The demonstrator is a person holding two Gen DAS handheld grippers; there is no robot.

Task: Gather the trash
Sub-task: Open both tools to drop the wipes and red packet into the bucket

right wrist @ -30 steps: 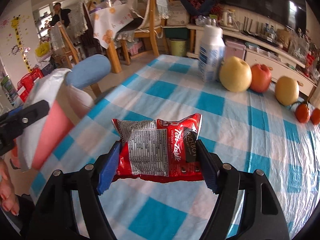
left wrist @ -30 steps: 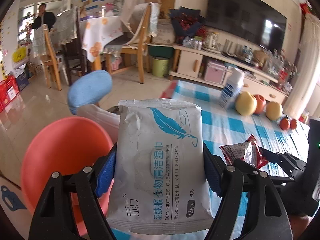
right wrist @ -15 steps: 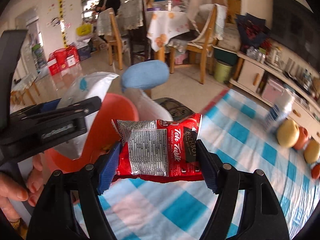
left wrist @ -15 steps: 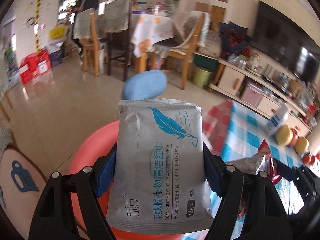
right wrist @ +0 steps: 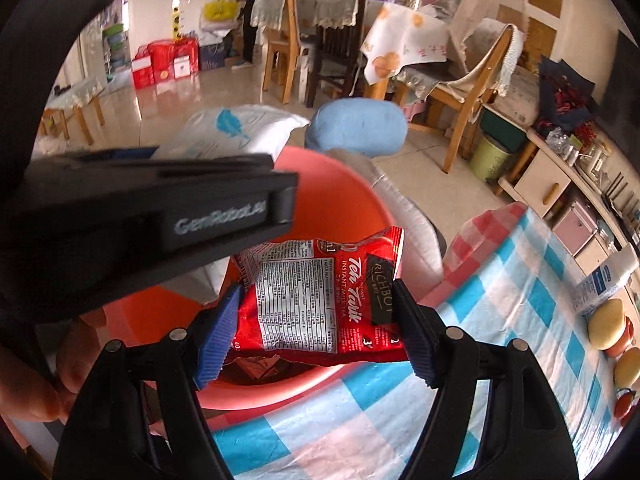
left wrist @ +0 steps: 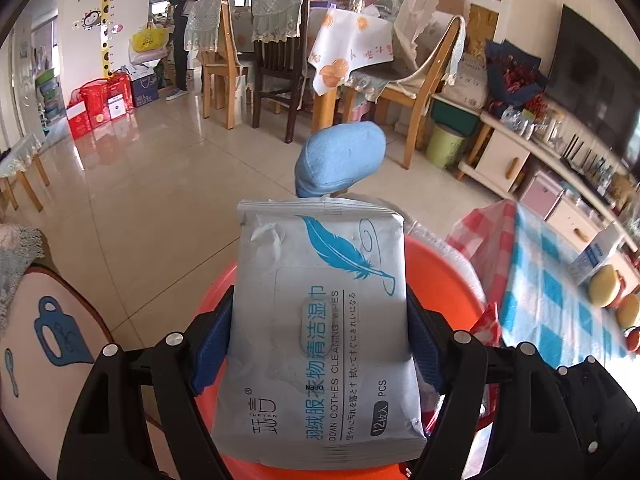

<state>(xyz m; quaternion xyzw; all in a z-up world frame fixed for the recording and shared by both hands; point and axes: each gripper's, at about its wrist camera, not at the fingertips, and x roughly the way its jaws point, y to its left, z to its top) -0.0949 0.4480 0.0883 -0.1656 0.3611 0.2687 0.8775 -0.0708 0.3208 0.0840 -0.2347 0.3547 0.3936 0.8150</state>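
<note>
Legibly, wipes pack (left wrist: 320,340) reads "DOWN CLOTHES CLEANING WIPES".

A desk (right wrist: 500,300) in a blue-and-white checked cloth carries a white bottle (right wrist: 604,276) and, near it, yellow and red fruit (right wrist: 606,322) in a row. Wooden chairs (left wrist: 424,80) stand around a dining table under a white cloth (left wrist: 352,48) with orange prints. A green bin (left wrist: 444,146) sits on the tiled floor (left wrist: 152,184) beside a low cabinet (left wrist: 500,160). Red boxes (left wrist: 100,100) lie by the far wall, and a person (left wrist: 192,20) in dark clothes stands behind the chairs.
</note>
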